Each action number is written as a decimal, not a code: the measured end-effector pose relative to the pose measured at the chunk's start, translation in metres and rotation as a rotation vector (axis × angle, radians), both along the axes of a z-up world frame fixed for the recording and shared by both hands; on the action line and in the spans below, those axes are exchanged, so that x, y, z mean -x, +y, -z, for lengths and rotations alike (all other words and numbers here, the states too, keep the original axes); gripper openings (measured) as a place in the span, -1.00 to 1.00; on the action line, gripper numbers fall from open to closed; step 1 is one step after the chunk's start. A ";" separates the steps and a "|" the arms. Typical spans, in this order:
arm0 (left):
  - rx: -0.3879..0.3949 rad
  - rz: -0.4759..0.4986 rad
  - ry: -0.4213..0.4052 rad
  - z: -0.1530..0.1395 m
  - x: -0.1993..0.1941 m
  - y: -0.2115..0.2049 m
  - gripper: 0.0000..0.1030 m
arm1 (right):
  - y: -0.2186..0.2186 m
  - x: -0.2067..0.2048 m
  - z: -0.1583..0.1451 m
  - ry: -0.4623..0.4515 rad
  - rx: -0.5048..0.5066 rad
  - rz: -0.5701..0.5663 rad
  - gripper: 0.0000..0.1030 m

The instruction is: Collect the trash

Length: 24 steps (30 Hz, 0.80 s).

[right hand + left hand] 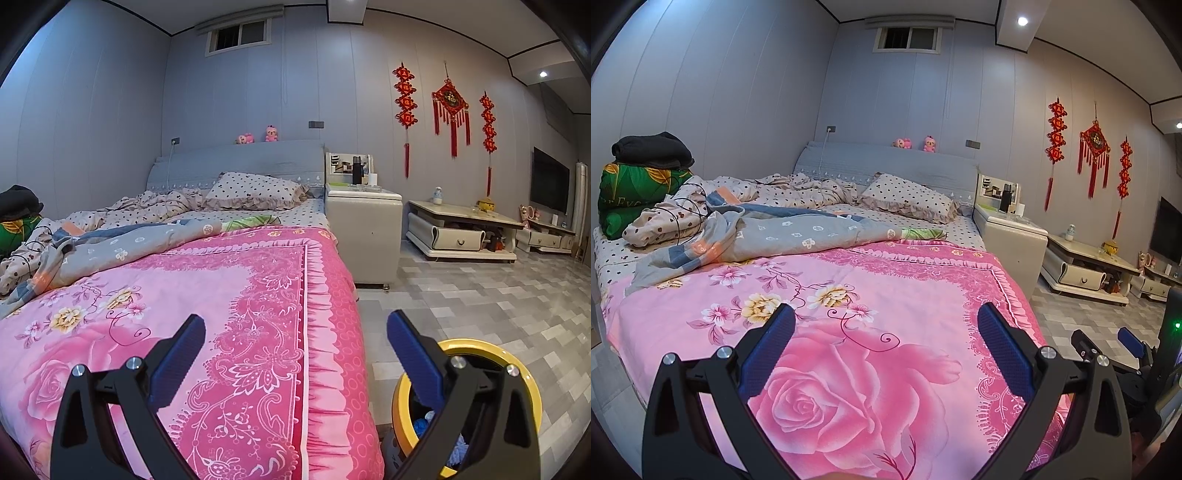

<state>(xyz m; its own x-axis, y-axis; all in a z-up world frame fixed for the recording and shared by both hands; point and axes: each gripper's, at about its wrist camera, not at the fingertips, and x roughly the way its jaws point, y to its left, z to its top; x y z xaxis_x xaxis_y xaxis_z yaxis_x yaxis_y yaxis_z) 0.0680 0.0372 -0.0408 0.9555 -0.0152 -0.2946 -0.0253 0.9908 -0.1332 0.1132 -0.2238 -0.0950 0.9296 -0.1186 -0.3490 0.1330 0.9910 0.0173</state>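
both grippers hover over the foot of the bed, and the bed serves as the landmark for everything else. left gripper (pixel 886 325) has its blue-padded fingers spread wide with nothing between them, above the big rose print of the pink floral bedspread (pixel 849 295). right gripper (pixel 295 332) is likewise spread wide and empty, over the bedspread's frilled edge at the bed's right side; its right finger crosses in front of a yellow trash bin (pixel 476 347).

that bin stands on the tiled floor (pixel 498 295) just beside the bed's foot corner. blue crumpled bits (pixel 424 424) show inside it, though what they are is hard to tell. no loose trash can be made out on the bedspread.

further up the bed, a grey patterned quilt (pixel 783 232) lies rumpled across the middle, touching the pink bedspread's upper edge. a polka-dot pillow (pixel 908 197) rests against the grey headboard (pixel 886 162), with two pink plush toys (pixel 916 143) on top of the headboard. at the bed's far left side, a green floral bundle (pixel 631 188) carries a dark folded garment (pixel 653 149). a white nightstand (pixel 364 221) sits against the bed's right side near the headboard, with a dark bottle (pixel 356 170) on it. red knot hangings (pixel 448 107) are on the wall beyond it.
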 end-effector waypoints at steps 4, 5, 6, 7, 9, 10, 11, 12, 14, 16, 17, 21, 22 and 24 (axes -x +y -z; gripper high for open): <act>0.000 0.000 -0.001 0.000 0.000 0.000 0.84 | 0.000 0.000 0.001 0.000 0.001 -0.002 0.84; 0.000 0.000 -0.001 0.000 0.000 0.000 0.84 | 0.000 0.000 0.001 0.000 0.001 -0.002 0.84; 0.000 -0.001 0.000 0.000 0.000 0.000 0.84 | 0.000 0.000 0.001 0.000 0.001 -0.001 0.84; 0.000 -0.001 -0.001 0.000 0.000 0.000 0.84 | 0.000 0.000 0.001 0.000 0.001 -0.002 0.84; 0.000 -0.001 0.000 0.000 0.000 0.000 0.84 | 0.000 0.000 0.001 0.001 0.002 -0.002 0.84; 0.000 0.000 0.001 0.001 -0.001 0.000 0.84 | 0.000 0.000 0.001 0.001 0.002 -0.002 0.84; 0.000 0.000 0.001 0.000 0.000 0.000 0.84 | -0.001 0.000 0.001 0.003 0.001 -0.003 0.84; 0.000 0.000 0.002 0.001 0.000 0.001 0.84 | -0.001 0.001 0.001 0.005 0.001 -0.003 0.84; 0.000 0.001 0.002 0.001 -0.001 0.000 0.84 | -0.001 0.001 0.002 0.005 -0.001 -0.003 0.84; 0.000 0.000 0.002 0.002 -0.001 0.000 0.84 | -0.001 0.001 0.002 0.005 0.001 -0.002 0.84; 0.000 0.001 0.003 0.001 -0.001 0.000 0.84 | -0.001 0.001 0.002 0.006 0.000 -0.003 0.84; 0.001 0.001 0.005 0.003 -0.002 0.000 0.84 | -0.002 0.001 0.002 0.009 -0.003 -0.003 0.84; 0.001 0.001 0.005 0.003 -0.002 0.000 0.84 | -0.002 0.001 0.002 0.009 -0.003 -0.003 0.84; 0.001 0.001 0.004 0.003 -0.002 0.000 0.84 | -0.002 0.001 0.002 0.010 -0.002 -0.002 0.84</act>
<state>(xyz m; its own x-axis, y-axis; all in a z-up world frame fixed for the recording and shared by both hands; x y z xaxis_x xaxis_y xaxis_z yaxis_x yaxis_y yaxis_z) 0.0699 0.0370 -0.0442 0.9542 -0.0163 -0.2987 -0.0250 0.9907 -0.1341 0.1121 -0.2260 -0.0974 0.9263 -0.1160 -0.3586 0.1311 0.9912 0.0180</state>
